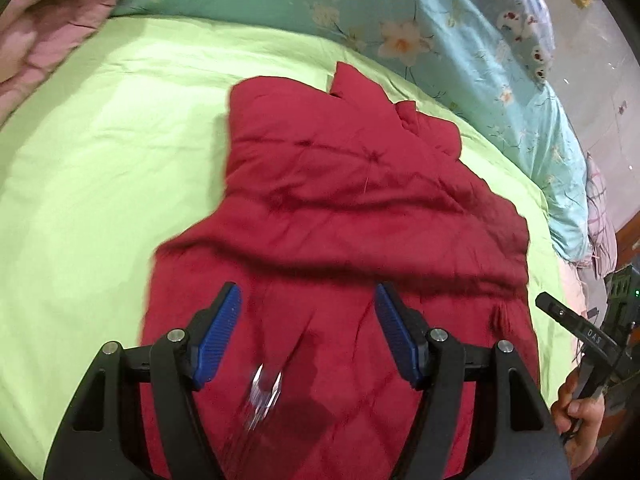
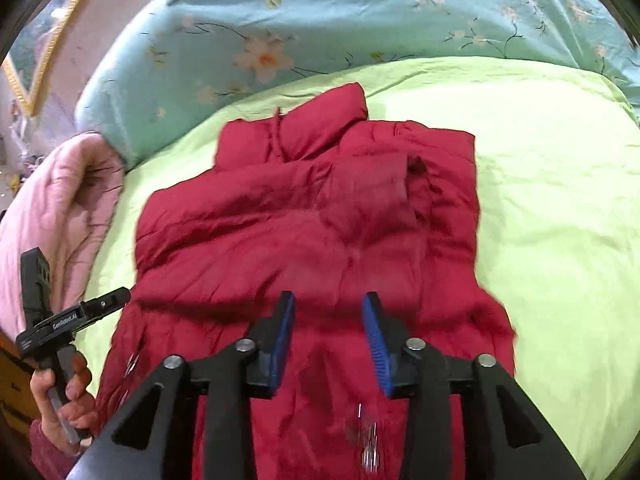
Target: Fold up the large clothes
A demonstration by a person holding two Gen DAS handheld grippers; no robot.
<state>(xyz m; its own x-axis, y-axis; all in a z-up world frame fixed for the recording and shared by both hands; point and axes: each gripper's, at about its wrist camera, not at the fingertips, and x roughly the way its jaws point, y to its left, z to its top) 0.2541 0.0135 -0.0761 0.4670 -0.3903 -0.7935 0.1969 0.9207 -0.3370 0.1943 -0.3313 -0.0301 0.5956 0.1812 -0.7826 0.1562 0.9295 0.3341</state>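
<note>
A dark red puffer jacket (image 1: 340, 200) lies on the lime green bedsheet (image 1: 100, 160), its collar (image 2: 320, 120) at the far end and a sleeve folded across the chest. My left gripper (image 1: 306, 298) hovers over the jacket's near hem, open, with nothing between its blue pads. My right gripper (image 2: 329, 300) hangs over the same lower part of the jacket (image 2: 300, 232), open with a narrower gap, and no cloth is pinched. Each wrist view shows a hand (image 2: 60, 396) holding the other gripper at the jacket's side edge.
A teal floral quilt (image 2: 280, 40) is bunched along the far side of the bed. A pink quilt (image 2: 68, 208) lies at one corner and a bear-print pillow (image 1: 508, 4) at another. Green sheet (image 2: 560, 220) stretches beside the jacket.
</note>
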